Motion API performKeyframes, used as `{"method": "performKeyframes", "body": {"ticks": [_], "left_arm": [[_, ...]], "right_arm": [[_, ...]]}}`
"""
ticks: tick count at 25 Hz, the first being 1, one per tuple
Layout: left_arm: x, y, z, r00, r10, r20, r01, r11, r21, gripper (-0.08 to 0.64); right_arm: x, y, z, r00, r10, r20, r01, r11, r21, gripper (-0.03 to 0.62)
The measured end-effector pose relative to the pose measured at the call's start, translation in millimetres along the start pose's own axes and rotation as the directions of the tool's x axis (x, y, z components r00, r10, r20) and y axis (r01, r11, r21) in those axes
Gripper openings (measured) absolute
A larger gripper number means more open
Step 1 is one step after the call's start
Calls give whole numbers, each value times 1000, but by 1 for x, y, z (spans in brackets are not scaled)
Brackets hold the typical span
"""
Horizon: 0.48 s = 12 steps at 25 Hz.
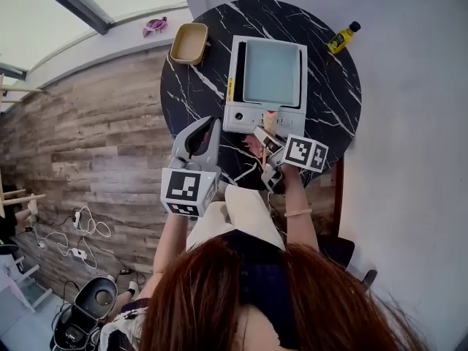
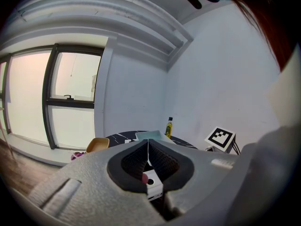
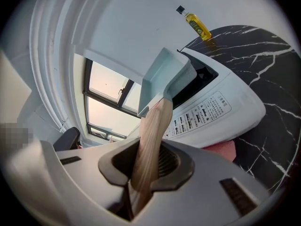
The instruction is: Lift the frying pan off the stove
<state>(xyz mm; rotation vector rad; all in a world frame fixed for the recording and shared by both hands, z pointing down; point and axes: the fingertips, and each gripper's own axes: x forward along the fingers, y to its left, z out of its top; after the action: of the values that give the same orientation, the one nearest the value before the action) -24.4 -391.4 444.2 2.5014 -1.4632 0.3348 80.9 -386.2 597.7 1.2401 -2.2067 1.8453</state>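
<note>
A pale blue square frying pan (image 1: 270, 72) sits on the white stove (image 1: 247, 115) on the round black marble table (image 1: 189, 93). Its wooden handle (image 1: 270, 121) points toward me. My right gripper (image 1: 265, 139) is shut on that handle (image 3: 151, 135), and the pan (image 3: 167, 76) looms just past the jaws above the stove (image 3: 221, 107). I cannot tell whether the pan touches the stove. My left gripper (image 1: 210, 123) hovers left of the stove's front, shut and holding nothing (image 2: 147, 149).
A tan dish (image 1: 189, 42) stands at the table's far left and a yellow oil bottle (image 1: 342, 38) at its far right. A pink object (image 3: 221, 149) lies in front of the stove by my right gripper. Wood floor lies to the left.
</note>
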Motion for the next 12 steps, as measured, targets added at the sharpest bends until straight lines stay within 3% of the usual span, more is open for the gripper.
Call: {"method": "performKeyframes", "body": {"ticks": [12], "left_arm": [[-23,-13,12,999,-27,44,26,999,23,14]], "right_arm": [[-25,26,-9,999,17,51,-14,999,-50,77]]}}
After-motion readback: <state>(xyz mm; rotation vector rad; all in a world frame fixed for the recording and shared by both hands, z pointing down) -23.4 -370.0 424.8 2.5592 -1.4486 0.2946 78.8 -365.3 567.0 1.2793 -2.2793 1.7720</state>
